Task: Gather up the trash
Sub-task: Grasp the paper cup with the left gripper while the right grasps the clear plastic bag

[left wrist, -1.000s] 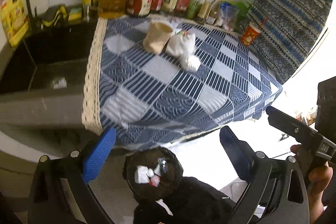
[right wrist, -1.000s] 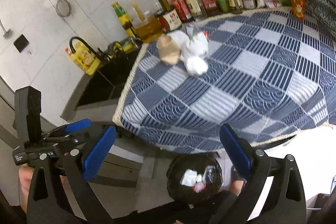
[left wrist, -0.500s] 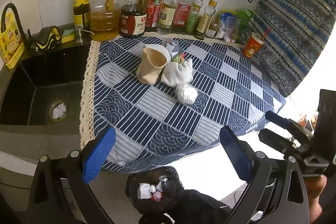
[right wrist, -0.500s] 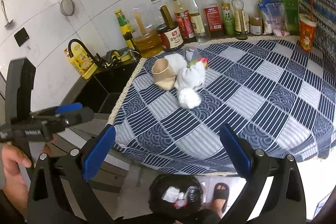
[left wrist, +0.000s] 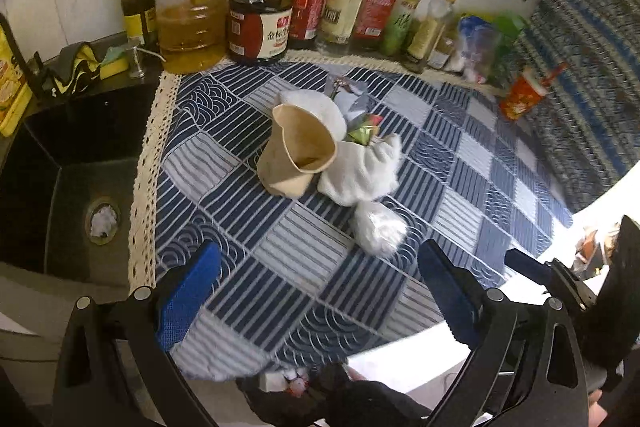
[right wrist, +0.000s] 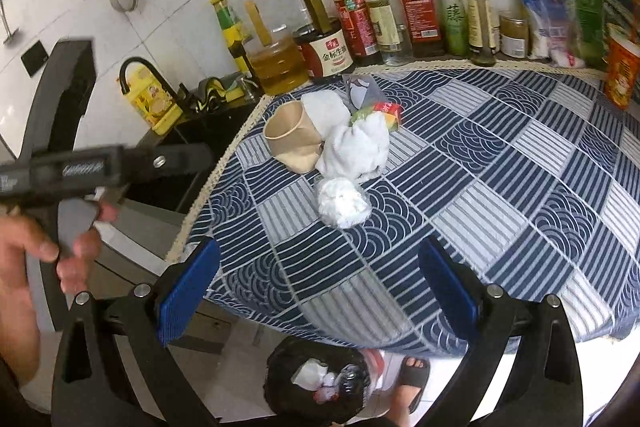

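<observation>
**Trash heap lying on the checkered bench, both grippers empty**

Kitchen bench (left wrist: 280, 291) under a blue-and-white checkered cloth is filling the left wrist view. A crumpled tan paper cup (left wrist: 298, 157) is lying tipped on its side, touching a wad of white tissue (left wrist: 362, 169) with a green-and-red wrapper (left wrist: 364, 131) poking out behind; a small white plastic-wrapped ball (left wrist: 378, 229) is sitting just in front. The left gripper (left wrist: 316, 291) is hovering with its jaws spread wide and empty, the heap lying ahead of them, the ball nearest. Sauce bottles (left wrist: 320, 7) are lining the wall beyond, and a black sink (left wrist: 68, 187) is sitting to the left.

From the right wrist view, the same cup (right wrist: 294, 141), tissue (right wrist: 356, 147) and ball (right wrist: 342, 201) are lying ahead of the right gripper (right wrist: 316, 291), whose jaws are also standing wide apart, holding nothing. A black-lined trash bin (right wrist: 320, 383) is standing on the floor below the bench edge, beside a sandalled foot (right wrist: 410, 375). A hand (right wrist: 48, 255) is gripping the left tool at the left.
</observation>
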Demonstrator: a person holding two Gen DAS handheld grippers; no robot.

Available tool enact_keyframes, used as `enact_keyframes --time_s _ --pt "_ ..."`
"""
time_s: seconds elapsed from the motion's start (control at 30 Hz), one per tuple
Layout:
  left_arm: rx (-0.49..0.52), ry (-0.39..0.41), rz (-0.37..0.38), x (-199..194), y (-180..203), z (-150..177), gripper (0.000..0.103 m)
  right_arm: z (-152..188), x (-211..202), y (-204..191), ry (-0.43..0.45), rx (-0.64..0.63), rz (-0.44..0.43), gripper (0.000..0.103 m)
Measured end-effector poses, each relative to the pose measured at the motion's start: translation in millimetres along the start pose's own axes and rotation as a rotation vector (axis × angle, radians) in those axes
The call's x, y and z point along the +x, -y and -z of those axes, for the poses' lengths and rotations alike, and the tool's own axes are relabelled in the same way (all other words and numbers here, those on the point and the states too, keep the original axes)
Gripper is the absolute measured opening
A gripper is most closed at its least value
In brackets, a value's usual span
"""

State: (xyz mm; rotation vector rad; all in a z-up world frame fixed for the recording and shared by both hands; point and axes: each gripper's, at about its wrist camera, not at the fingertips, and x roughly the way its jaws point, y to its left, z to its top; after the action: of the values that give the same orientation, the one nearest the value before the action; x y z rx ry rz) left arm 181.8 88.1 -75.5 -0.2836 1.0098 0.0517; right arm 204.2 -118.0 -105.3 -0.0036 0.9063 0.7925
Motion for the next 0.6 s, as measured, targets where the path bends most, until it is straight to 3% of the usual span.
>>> enact_keyframes --time_s 0.6 --pt "-0.051 -0.085 -0.086 95.3 -11.9 -57.4 0.095 -21.7 79.8 26.7 -0.081 -0.04 -0.048 0.095"
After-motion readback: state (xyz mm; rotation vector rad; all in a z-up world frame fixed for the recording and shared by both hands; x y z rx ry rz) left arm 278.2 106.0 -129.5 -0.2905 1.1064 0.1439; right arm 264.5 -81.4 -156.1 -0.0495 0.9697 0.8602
